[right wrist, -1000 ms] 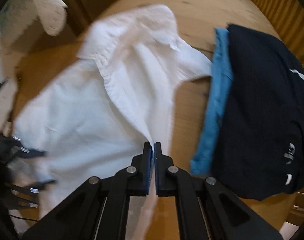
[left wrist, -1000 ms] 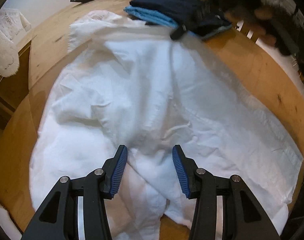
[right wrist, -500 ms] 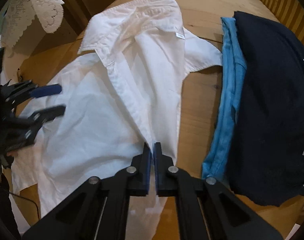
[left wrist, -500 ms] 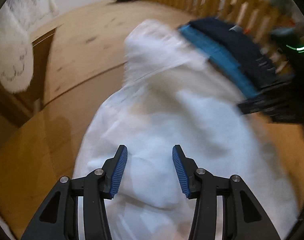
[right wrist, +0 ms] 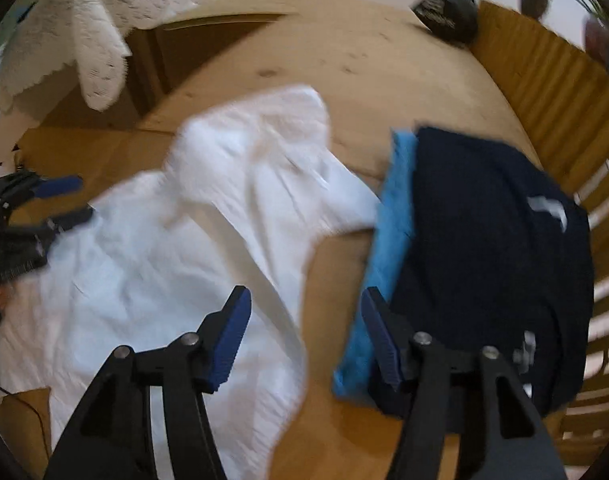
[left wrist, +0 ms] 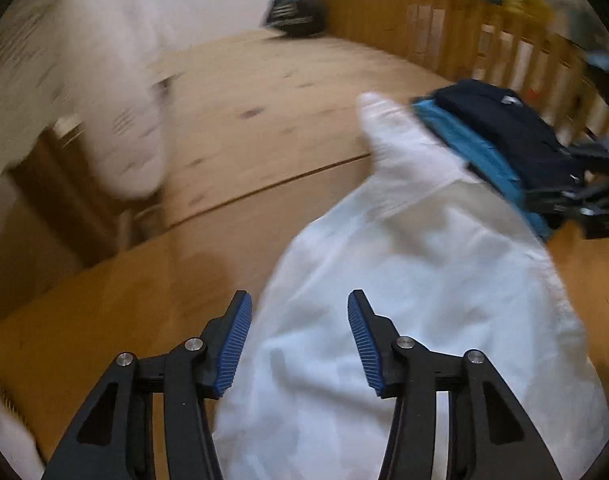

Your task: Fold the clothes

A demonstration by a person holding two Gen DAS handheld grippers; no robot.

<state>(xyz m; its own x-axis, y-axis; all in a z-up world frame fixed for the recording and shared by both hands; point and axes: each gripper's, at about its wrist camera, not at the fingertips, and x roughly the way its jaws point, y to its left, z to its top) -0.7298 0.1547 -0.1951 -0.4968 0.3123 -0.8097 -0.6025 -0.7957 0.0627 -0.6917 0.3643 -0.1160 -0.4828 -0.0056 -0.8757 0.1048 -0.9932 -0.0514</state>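
Observation:
A white shirt [right wrist: 164, 260] lies spread on the wooden table [right wrist: 324, 52], collar end away from me. My right gripper [right wrist: 304, 332] hovers over the shirt's right front edge. Its jaws are opening, and the cloth edge lies loose below them with nothing pressed. My left gripper [left wrist: 298, 340] stands open over the shirt's [left wrist: 404, 280] left side, empty; it also shows at the far left as the left gripper [right wrist: 52, 204]. Right of the shirt, a folded navy garment [right wrist: 492, 240] rests on a folded blue one [right wrist: 392, 240].
A black bag [right wrist: 448, 12] sits at the table's far end by a wooden slatted rail [right wrist: 544, 80]. A white lace cloth [right wrist: 92, 40] hangs over furniture beyond the table's left edge. Bare wood shows between the shirt and the folded stack.
The right gripper was shut on the shirt's front edge; it has let go and risen. The left gripper has swung from the shirt's middle toward its left side.

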